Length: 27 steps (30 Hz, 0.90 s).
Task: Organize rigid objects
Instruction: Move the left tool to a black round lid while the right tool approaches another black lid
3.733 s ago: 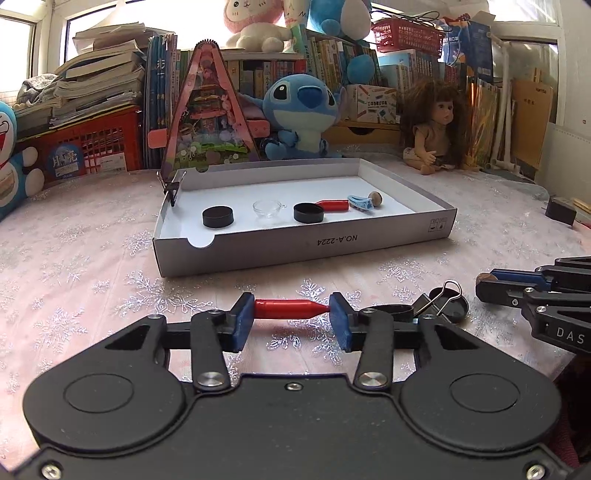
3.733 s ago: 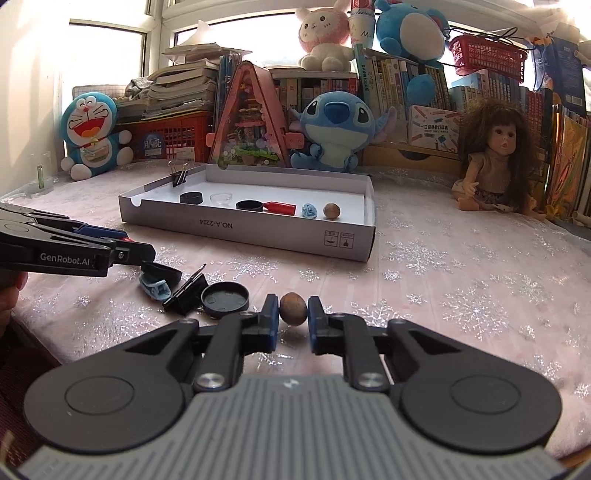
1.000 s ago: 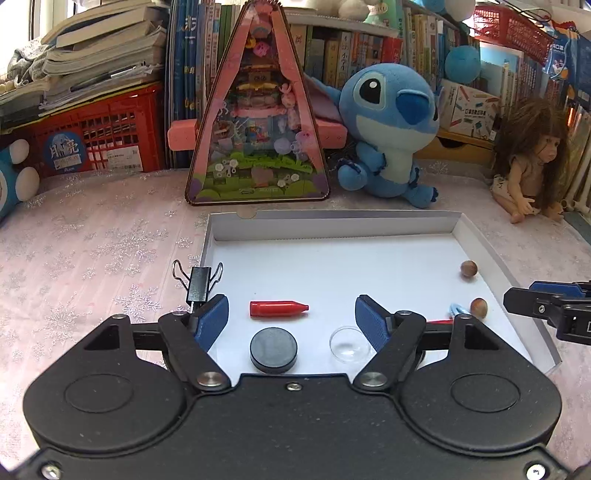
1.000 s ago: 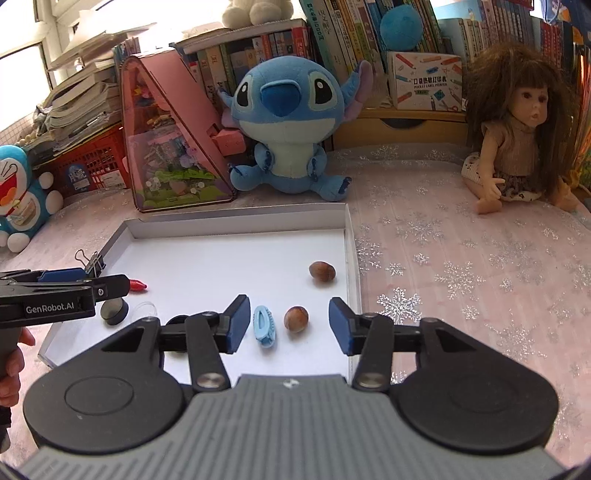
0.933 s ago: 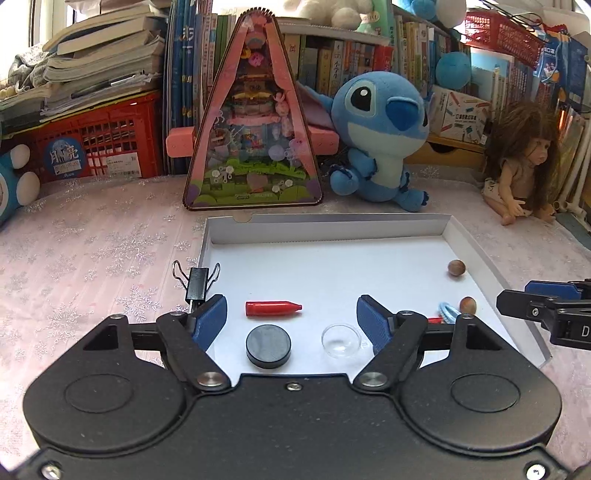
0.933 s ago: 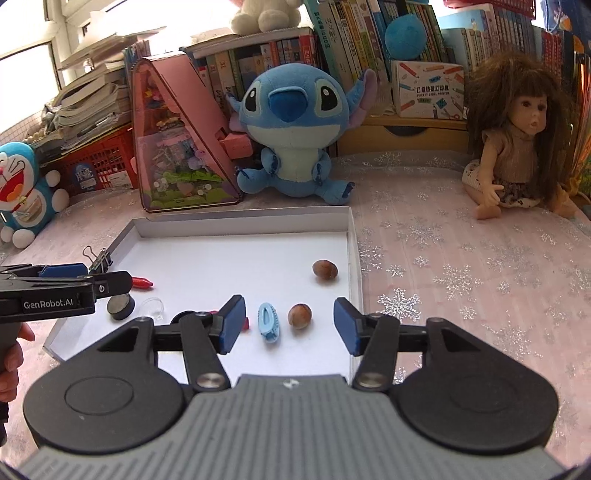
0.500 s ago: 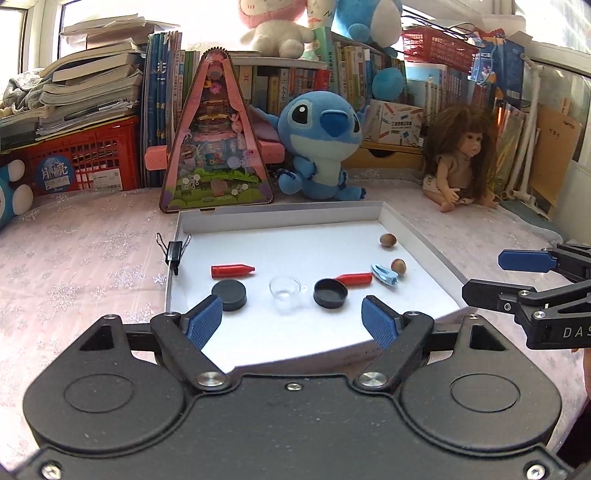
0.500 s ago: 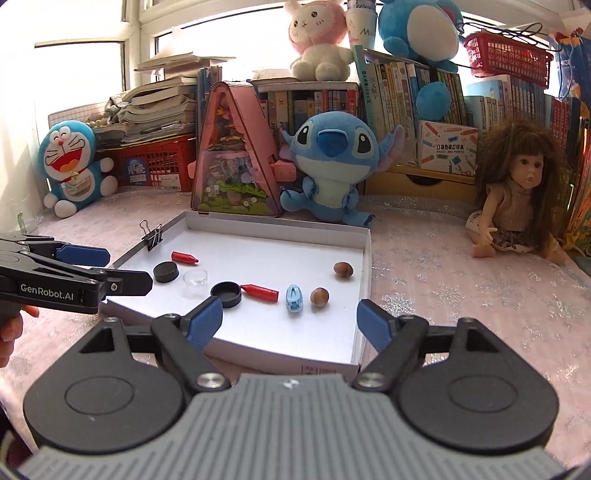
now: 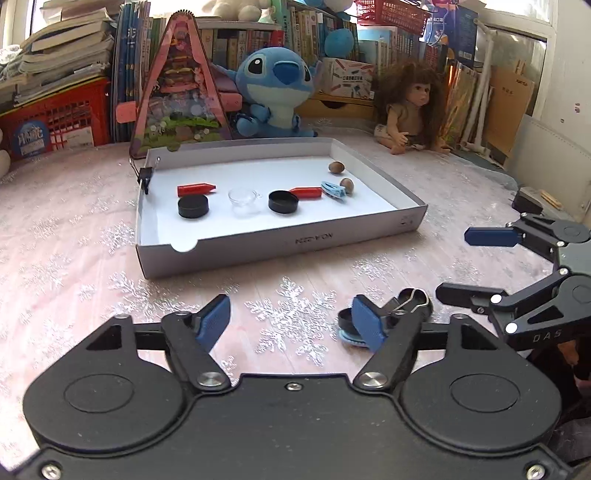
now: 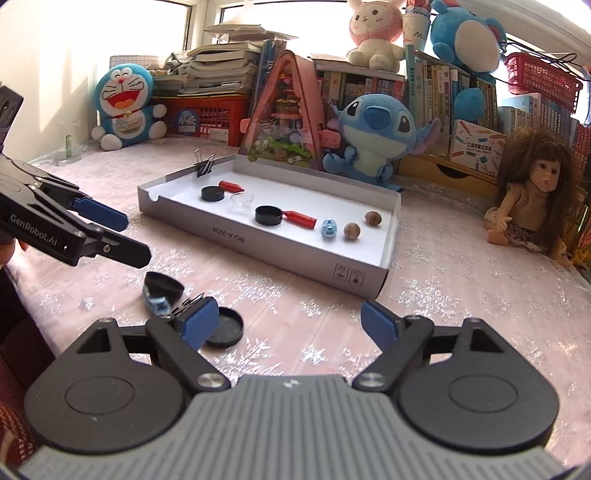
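Both grippers are hanging with jaws apart and empty, the leftover cluster (image 10: 173, 295) lying just beside the right gripper's (image 10: 290, 325) left fingertip, nearer than the left gripper (image 9: 291, 323).

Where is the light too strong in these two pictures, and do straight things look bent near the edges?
Right wrist view: the window behind the shelves is blown out to white, and the white box stays readable. Left wrist view: the top left corner is washed out, the books there look pale, and the shelves curve near the rim, as fisheye distortion does.
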Each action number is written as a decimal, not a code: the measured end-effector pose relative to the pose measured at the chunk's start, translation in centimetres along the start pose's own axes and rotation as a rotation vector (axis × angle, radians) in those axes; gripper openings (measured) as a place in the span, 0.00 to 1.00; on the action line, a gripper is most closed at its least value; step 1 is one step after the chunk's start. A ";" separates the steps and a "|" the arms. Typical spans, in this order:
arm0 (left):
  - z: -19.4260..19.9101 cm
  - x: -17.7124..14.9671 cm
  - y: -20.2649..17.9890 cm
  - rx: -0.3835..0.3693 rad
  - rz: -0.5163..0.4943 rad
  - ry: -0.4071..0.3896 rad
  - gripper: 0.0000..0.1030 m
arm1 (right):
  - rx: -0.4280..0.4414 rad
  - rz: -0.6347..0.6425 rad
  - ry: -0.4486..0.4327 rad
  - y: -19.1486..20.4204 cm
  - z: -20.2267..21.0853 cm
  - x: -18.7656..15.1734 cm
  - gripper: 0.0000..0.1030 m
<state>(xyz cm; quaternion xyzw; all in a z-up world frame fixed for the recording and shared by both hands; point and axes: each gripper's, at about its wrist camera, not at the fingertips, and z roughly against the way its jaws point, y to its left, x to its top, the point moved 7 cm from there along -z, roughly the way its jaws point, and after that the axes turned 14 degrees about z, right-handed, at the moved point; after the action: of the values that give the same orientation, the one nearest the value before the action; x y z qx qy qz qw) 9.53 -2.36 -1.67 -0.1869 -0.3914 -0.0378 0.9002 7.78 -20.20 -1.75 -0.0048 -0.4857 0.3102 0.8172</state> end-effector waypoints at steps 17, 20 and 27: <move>-2.1 -1.5 -2.9 -0.070 -0.013 0.055 0.44 | 0.038 -0.027 -0.012 2.7 -1.1 -1.1 0.64; -2.5 -1.4 -2.9 -0.064 -0.001 0.046 0.44 | -0.004 -0.049 -0.032 2.4 -1.3 -1.0 0.65; -2.6 -0.6 -1.4 0.073 -0.044 -0.034 0.30 | -0.078 -0.068 -0.036 1.8 -1.7 -1.3 0.65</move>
<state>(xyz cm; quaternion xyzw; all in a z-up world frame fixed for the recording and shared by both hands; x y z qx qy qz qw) 10.61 -4.63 -3.28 -0.1458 -0.4116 -0.0402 0.8987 7.80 -18.89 -4.23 -0.0143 -0.5119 0.2631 0.8176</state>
